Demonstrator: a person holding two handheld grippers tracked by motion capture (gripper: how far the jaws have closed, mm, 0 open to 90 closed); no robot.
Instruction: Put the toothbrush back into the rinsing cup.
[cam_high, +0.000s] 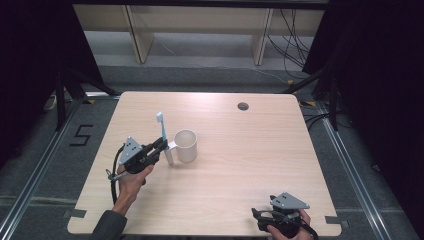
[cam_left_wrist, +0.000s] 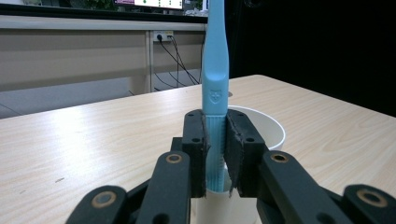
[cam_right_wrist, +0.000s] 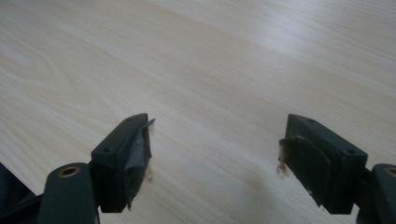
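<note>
**Toothbrush held upright beside the cup**

The toothbrush (cam_left_wrist: 215, 84) was pale blue, with a small crest moulded on the handle and a ribbed section lower down where the pads gripped it. The left gripper view showed that detail close up; the handle ran out of the top of that picture, so the head was cut off. The high view showed the toothbrush (cam_high: 162, 135) whole: it stood nearly upright, bristle head at the top, lower end near the table, just left of the cup.

The left gripper (cam_high: 161, 146) was clamped on the toothbrush, its jaws narrow with the handle pressed between both pads. In its own view the left gripper (cam_left_wrist: 215, 154) had the handle dead centre between the black jaws.

The cup (cam_high: 186, 145) was white, open at the top and upright, left of the table's middle. From above it stood just right of the toothbrush; whether they touched I could not tell. From the left gripper view the cup (cam_left_wrist: 266, 128) sat directly behind the jaws, its rim showing to the right of the handle.

The right gripper (cam_high: 261, 217) rested at the near right edge of the table (cam_high: 250, 145), well apart from the cup. Its own view showed the right gripper (cam_right_wrist: 215, 154) with jaws wide, holding nothing, over bare pale wood.
</note>
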